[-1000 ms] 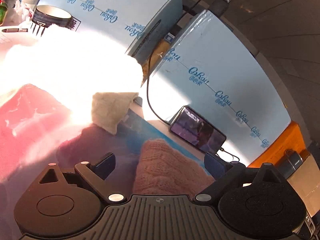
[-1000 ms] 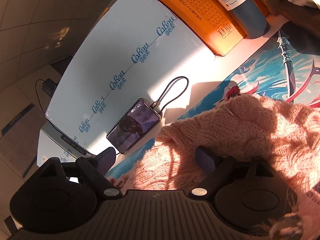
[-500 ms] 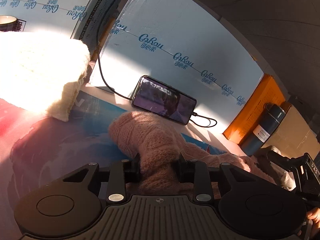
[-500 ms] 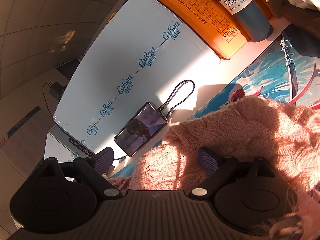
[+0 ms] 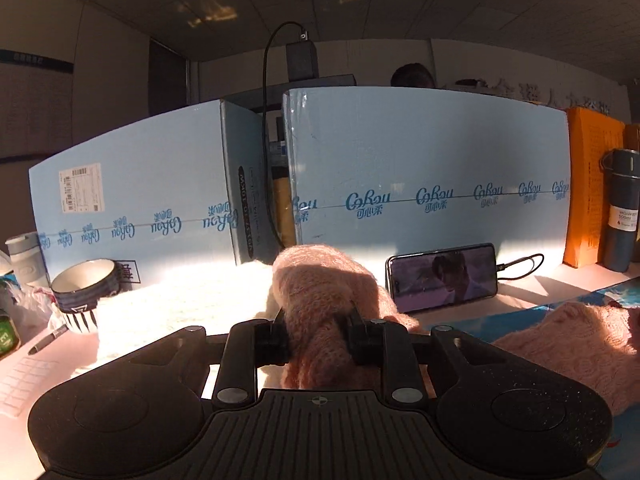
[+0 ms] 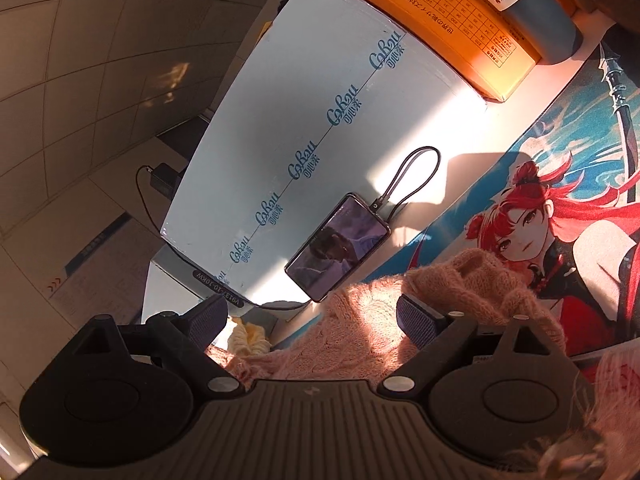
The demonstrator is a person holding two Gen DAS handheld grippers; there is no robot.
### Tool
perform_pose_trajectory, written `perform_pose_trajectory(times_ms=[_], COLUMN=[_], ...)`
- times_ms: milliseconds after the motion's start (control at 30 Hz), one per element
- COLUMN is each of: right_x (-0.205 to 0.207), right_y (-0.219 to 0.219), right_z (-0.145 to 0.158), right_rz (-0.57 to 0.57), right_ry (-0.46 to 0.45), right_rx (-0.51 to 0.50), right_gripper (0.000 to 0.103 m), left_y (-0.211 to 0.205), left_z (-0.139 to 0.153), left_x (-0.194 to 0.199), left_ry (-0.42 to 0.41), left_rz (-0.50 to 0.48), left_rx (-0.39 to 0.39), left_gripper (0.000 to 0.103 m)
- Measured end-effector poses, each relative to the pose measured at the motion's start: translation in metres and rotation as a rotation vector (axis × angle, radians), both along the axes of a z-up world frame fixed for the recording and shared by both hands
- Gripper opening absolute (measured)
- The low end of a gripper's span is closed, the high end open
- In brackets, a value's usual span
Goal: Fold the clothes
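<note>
On a sunlit desk (image 5: 536, 280), the left gripper (image 5: 318, 338) has its two fingers pinched tight on a bunched fold of a fuzzy pink sweater (image 5: 320, 292), lifting it in front of two pale blue cartons (image 5: 420, 152). The rest of the sweater lies on an illustrated desk mat (image 6: 560, 152). The right gripper (image 6: 310, 320) is spread wide above the knit, gripping nothing. A phone (image 6: 338, 246) leans against a carton, its cable plugged in. A striped bowl (image 5: 82, 288) sits to the left.
</note>
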State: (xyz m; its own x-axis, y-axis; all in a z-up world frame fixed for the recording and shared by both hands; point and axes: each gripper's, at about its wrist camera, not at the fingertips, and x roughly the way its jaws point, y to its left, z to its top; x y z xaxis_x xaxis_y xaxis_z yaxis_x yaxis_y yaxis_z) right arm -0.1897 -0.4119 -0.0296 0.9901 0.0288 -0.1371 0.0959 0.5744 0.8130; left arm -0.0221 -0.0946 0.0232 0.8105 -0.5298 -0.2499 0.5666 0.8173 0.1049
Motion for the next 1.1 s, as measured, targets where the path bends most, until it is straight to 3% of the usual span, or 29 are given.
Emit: perform_pose_trajectory(times_ms=[67,200,333,467,533,567,600,633,700,800,867,933,1033,1100], right_x=[-0.002,-0.006,-0.011,-0.015,-0.015,-0.015,-0.015,-0.014,-0.014,-0.014,-0.014,-0.012,-0.005,0.003], right_y=[0.001,-0.002,-0.005,-0.006,-0.006,-0.005,-0.005,-0.005,-0.005,-0.004,-0.004,-0.002,0.004,0.010], right_z=[0.001,0.001,0.002,0.005,0.006,0.006,0.006,0.005,0.005,0.005,0.005,0.006,0.007,0.008], right_rz=[-0.005,-0.025,-0.030,-0.023,-0.016,-0.011,-0.006,-0.001,0.002,0.008,0.014,0.035,0.083,0.141], right_ry=[-0.008,-0.024,-0.053,-0.072,-0.076,-0.076,-0.076,-0.075,-0.070,-0.067,-0.067,-0.061,-0.020,0.022], right_rx=[0.000,0.015,0.033,0.042,0.045,0.047,0.049,0.053,0.058,0.057,0.054,0.044,0.012,-0.026], right_gripper=[0.095,0.095,0.095,0.095,0.095,0.095,0.095,0.095,0.095,0.095,0.095,0.095,0.091,0.088], left_y=[-0.014,-0.050,-0.087,-0.119,-0.131,-0.135,-0.138,-0.138,-0.132,-0.106,-0.086,-0.072,-0.061,-0.053], left_z=[0.008,0.017,0.012,-0.008,-0.018,-0.022,-0.026,-0.027,-0.025,-0.012,-0.001,0.006,-0.002,-0.013], left_x=[-0.013,-0.055,-0.088,-0.103,-0.108,-0.108,-0.107,-0.105,-0.102,-0.100,-0.093,-0.077,-0.042,-0.018], left_ry=[-0.065,-0.134,-0.141,-0.143,-0.134,-0.126,-0.111,-0.087,-0.059,-0.075,-0.070,-0.039,0.034,0.146], left_rz=[-0.043,-0.240,-0.437,-0.507,-0.541,-0.554,-0.564,-0.566,-0.562,-0.587,-0.579,-0.498,-0.284,-0.207], left_rx=[0.019,0.019,0.050,0.123,0.153,0.160,0.160,0.153,0.130,0.061,-0.003,-0.062,-0.093,-0.133], left_gripper=[0.023,0.023,0.023,0.024,0.029,0.035,0.047,0.055,0.085,0.097,0.100,0.102,0.102,0.102])
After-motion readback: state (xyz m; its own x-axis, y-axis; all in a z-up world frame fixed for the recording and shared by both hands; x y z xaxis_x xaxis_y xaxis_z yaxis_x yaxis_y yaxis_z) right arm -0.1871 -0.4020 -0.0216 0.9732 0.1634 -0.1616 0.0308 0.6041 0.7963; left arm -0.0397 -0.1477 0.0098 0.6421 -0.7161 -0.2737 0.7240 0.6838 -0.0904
